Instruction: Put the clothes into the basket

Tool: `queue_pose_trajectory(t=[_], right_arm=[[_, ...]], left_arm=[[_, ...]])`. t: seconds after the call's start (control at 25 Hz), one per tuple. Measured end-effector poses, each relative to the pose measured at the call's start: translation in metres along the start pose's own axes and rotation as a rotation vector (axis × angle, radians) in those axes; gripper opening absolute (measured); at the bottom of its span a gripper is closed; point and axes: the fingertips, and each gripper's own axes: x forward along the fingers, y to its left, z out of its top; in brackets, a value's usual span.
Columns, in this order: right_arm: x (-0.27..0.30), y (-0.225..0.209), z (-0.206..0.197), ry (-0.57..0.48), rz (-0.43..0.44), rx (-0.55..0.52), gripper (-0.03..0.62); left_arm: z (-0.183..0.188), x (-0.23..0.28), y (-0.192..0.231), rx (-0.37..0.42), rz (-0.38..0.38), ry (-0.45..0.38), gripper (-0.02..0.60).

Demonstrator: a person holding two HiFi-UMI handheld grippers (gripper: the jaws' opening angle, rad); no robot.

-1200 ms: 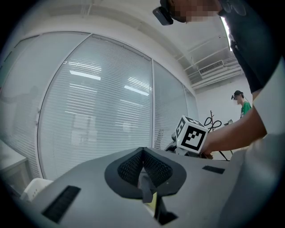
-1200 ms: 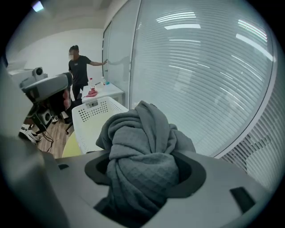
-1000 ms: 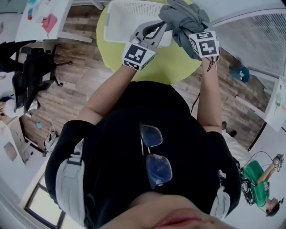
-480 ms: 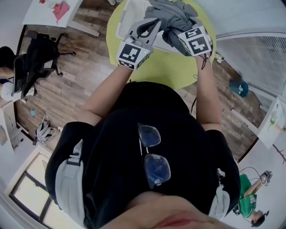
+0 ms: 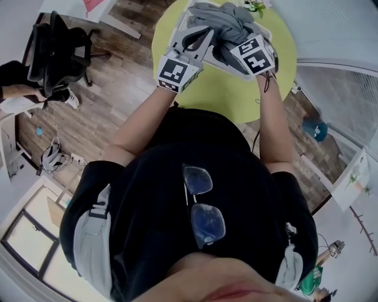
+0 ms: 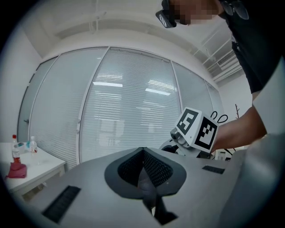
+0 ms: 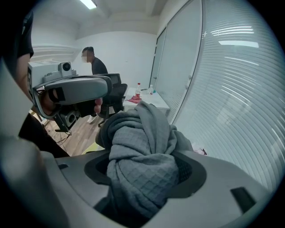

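A grey waffle-knit garment (image 5: pixel 227 20) hangs bunched over the white mesh basket (image 5: pixel 184 17), which stands on the round yellow-green table (image 5: pixel 224 94). My right gripper (image 5: pixel 233 36) is shut on it. In the right gripper view the cloth (image 7: pixel 142 151) fills the space between the jaws of that gripper (image 7: pixel 142 176). My left gripper (image 5: pixel 202 34) sits just left of the garment, above the basket's near rim. Its jaws (image 6: pixel 143 150) meet with nothing between them. How far the garment reaches into the basket is hidden.
A black office chair (image 5: pixel 59 50) and a seated person (image 5: pixel 18 94) are on the wood floor to the left, with bags (image 5: pixel 53 159) near them. Another person (image 7: pixel 95 62) stands by a desk. A glass wall with blinds (image 7: pixel 231 89) runs behind the table.
Both grippers have moved forward together, carrying the grey garment from the basket's near edge to over its middle. Neither grip has changed.
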Motion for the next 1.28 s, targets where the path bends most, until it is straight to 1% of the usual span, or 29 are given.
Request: queue_pose_trajectory(t=[0.24,0.48,0.72,0.92,1.28], right_arm=[[0.013,0.004,-0.002,0.012,0.042,-0.032,0.322],[0.033,0.007,-0.009,0.019,0.084,-0.053,0.322],[0.056,0.014,-0.024,0.056,0.122,-0.067,0.322],[0.072,0.017,-0.036,0.073,0.152,-0.065,0.324],[0.104,0.025,-0.059,0.106,0.193,-0.081,0.324]], left_arm=[[-0.01,0.003,0.005,-0.005,0.005,0.025,0.008],[-0.029,0.012,0.011,-0.029,-0.019,0.067,0.008],[-0.046,0.023,0.018,-0.034,-0.047,0.084,0.008],[-0.059,0.031,0.024,-0.043,-0.052,0.115,0.008],[-0.078,0.041,0.029,-0.043,-0.065,0.148,0.008]])
